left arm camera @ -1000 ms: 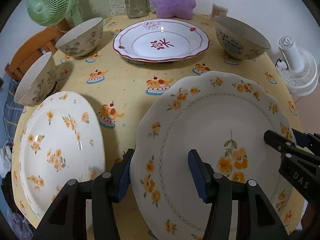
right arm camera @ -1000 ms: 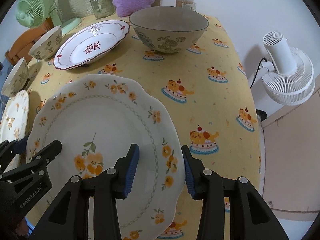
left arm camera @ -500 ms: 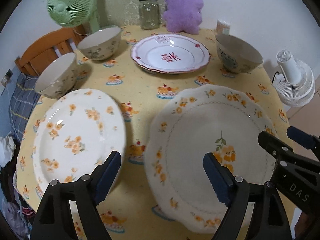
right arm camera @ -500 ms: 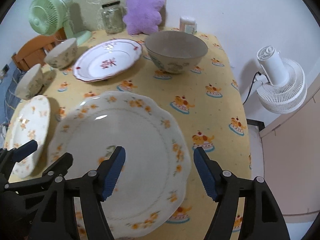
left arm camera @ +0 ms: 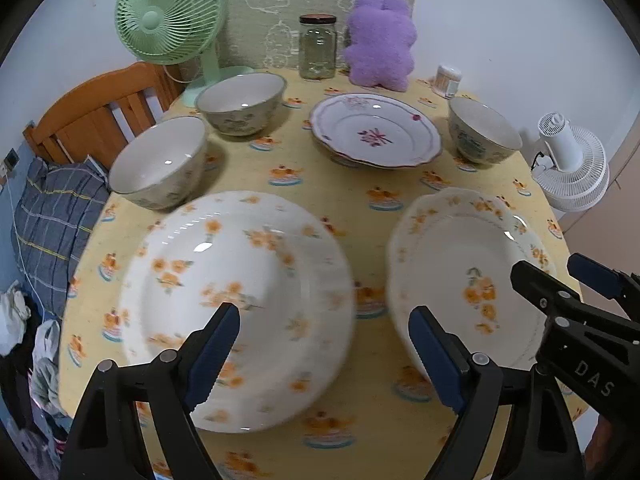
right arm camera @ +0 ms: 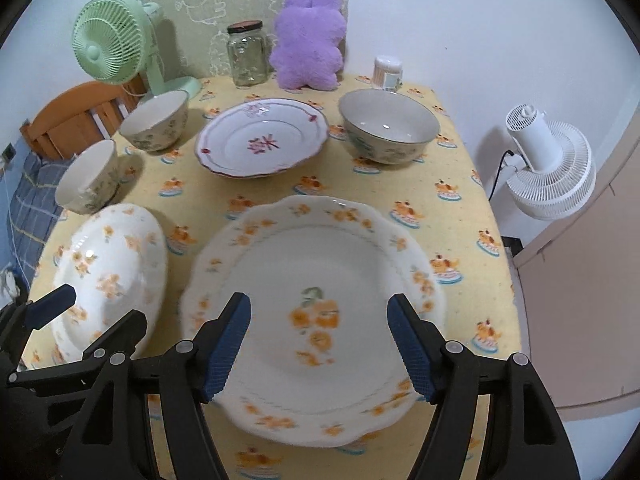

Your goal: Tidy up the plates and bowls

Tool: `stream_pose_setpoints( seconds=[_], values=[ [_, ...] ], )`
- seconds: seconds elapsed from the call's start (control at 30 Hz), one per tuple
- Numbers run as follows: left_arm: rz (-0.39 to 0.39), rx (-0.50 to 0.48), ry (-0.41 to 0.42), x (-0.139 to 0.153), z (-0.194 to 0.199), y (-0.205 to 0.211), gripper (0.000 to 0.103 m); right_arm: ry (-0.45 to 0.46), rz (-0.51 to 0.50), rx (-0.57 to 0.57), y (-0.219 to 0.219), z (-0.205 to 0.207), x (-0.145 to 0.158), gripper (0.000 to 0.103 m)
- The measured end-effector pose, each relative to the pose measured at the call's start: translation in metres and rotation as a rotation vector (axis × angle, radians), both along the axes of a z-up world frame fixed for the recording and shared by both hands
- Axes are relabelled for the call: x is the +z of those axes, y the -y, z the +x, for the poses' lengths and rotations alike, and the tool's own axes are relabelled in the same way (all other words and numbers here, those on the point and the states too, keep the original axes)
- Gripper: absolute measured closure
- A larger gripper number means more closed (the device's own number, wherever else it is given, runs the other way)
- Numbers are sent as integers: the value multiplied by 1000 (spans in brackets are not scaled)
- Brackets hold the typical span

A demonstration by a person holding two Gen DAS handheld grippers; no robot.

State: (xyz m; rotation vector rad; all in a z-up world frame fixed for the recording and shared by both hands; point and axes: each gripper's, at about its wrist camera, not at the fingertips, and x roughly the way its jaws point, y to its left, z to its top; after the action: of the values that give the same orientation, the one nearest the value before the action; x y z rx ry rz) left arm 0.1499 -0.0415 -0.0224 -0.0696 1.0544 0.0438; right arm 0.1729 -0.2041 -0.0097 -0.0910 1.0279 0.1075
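Note:
Two white plates with orange flowers lie on the yellow tablecloth: a round one [left arm camera: 236, 304] at the left and a scalloped one [right arm camera: 316, 316] at the right. A red-rimmed plate [left arm camera: 376, 130] sits at the back middle. Three patterned bowls stand around it: two at the left [left arm camera: 160, 162] [left arm camera: 242, 102] and one at the right [left arm camera: 482, 134]. My left gripper [left arm camera: 324, 344] is open and empty above the round plate's near edge. My right gripper [right arm camera: 320, 336] is open and empty above the scalloped plate.
A green fan [left arm camera: 170, 14], a glass jar [left arm camera: 318, 52], a purple plush toy [left arm camera: 380, 42] and a small container [left arm camera: 447, 79] line the table's back edge. A wooden chair [left arm camera: 92, 120] stands at the left. A white fan [right arm camera: 550, 164] stands on the floor at the right.
Both grippers have pulled back and up from the scalloped plate, and their jaws have opened wider. The left gripper has swung left over the round plate. The scalloped plate lies on the table.

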Motion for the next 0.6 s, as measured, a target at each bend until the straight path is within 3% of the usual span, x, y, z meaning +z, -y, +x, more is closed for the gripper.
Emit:
stream_pose_setpoints(
  seconds=[0.6],
  values=[
    [24, -77, -15, -14, 7, -107, 15, -8, 45, -66, -120, -7, -7, 29]
  ],
)
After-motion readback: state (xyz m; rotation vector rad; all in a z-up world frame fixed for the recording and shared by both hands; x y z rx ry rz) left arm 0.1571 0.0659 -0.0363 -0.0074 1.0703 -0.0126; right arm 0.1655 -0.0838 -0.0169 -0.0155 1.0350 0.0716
